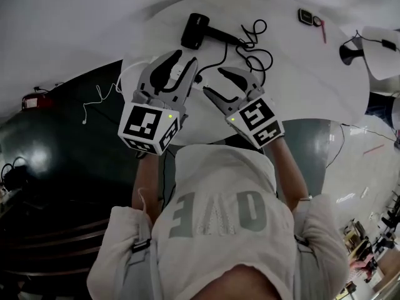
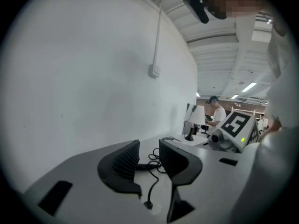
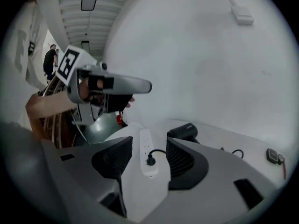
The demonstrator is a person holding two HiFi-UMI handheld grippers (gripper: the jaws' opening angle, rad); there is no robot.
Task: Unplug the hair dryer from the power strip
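Note:
A black hair dryer lies at the far side of the white round table, its black cord coiled to the right of it. In the right gripper view the white power strip lies ahead between the jaws, with the black plug stuck in its near end and the hair dryer beyond. My left gripper and right gripper hover side by side over the table's near part. Both are open and hold nothing. The left gripper view shows the cord and plug below its open jaws.
A small dark device and a red pen lie at the table's far right. A white lamp-like object stands at the right edge. A thin white cable hangs off the table's left side. A person works in the background.

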